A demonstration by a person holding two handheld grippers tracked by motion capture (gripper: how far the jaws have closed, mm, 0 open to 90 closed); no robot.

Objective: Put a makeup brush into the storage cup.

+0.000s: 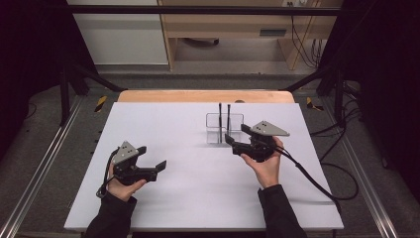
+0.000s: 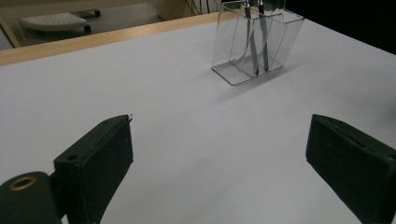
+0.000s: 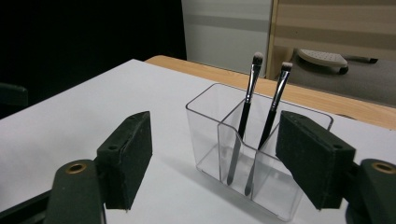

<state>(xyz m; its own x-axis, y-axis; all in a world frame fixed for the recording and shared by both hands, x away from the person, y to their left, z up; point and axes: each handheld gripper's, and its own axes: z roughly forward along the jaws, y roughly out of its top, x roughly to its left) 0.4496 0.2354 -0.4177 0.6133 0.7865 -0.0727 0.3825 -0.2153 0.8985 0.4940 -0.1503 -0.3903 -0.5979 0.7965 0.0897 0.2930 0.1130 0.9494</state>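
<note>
Brushes (image 3: 247,112) stand in clear holder (image 3: 205,135) just beyond right tool (image 3: 215,163) — jaws apart, empty.

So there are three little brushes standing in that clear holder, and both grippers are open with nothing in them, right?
Not quite: the holder has two brushes, not three, as the right gripper view shows clearly. The rest holds: the left gripper and the right gripper are both open and hold nothing.
</note>
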